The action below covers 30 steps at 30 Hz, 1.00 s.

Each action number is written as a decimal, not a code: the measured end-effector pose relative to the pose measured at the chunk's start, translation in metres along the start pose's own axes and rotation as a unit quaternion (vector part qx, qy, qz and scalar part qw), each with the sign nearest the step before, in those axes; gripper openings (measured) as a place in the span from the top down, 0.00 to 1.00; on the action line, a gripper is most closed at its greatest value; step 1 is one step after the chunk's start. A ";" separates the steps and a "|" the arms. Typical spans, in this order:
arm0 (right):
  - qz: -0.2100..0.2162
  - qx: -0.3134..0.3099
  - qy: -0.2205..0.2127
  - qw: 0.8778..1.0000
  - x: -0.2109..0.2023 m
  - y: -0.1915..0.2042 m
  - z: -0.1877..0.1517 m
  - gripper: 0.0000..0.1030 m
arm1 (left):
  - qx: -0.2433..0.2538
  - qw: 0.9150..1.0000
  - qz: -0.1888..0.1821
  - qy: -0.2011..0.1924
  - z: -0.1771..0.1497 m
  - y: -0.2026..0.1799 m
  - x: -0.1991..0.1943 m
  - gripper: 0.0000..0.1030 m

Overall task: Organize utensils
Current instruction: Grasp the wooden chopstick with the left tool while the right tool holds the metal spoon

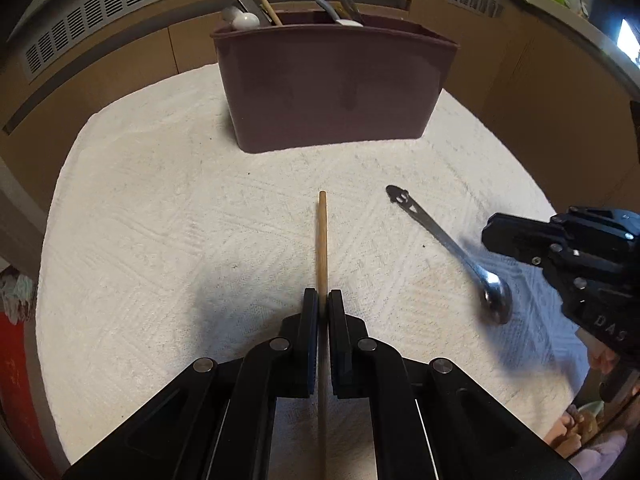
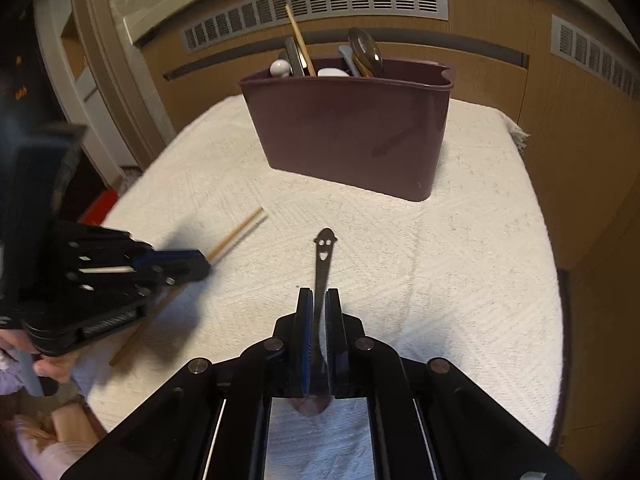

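My left gripper [image 1: 323, 298] is shut on a wooden chopstick [image 1: 322, 236], gripped partway along, its far end pointing at the maroon utensil caddy [image 1: 332, 88]. In the right wrist view that gripper [image 2: 200, 266] is blurred at the left, and the chopstick [image 2: 240, 232] sticks out past it. My right gripper [image 2: 319, 300] is shut on a metal spoon [image 2: 325, 248] with a smiley face cut into its handle. It grips near the bowl, and the handle points toward the caddy [image 2: 352, 132]. The caddy holds several utensils, among them a chopstick [image 2: 298, 40].
A white textured cloth [image 1: 160, 220] covers the table under everything. Brown panelling with vent grilles [image 2: 320, 4] stands right behind the caddy. A red object [image 1: 16, 380] lies past the table's left edge. A person's hand [image 2: 52, 368] holds the left gripper.
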State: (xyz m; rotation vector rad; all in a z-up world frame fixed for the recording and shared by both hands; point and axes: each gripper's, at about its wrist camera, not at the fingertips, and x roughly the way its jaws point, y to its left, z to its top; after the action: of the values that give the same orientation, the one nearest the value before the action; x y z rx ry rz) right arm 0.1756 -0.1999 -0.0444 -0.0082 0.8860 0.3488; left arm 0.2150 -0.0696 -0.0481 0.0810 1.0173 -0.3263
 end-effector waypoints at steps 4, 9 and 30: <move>-0.004 -0.006 0.033 0.999 0.020 -0.001 0.007 0.79 | -0.040 0.998 -0.019 -0.054 -0.011 0.019 -0.023 0.95; -0.020 -0.003 0.043 0.999 0.043 0.002 0.019 0.74 | -0.076 0.991 -0.028 -0.110 -0.009 0.033 -0.050 0.95; -0.030 0.008 -0.083 0.996 -0.056 0.012 0.020 0.92 | -0.083 0.982 -0.053 -0.163 -0.008 0.031 -0.092 0.95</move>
State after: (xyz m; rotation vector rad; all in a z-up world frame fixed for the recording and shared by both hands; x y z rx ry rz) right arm 0.1549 -0.2022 0.0124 0.0088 0.7225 0.2822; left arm 0.1733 -0.0170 0.0230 -0.1745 0.7203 -0.3378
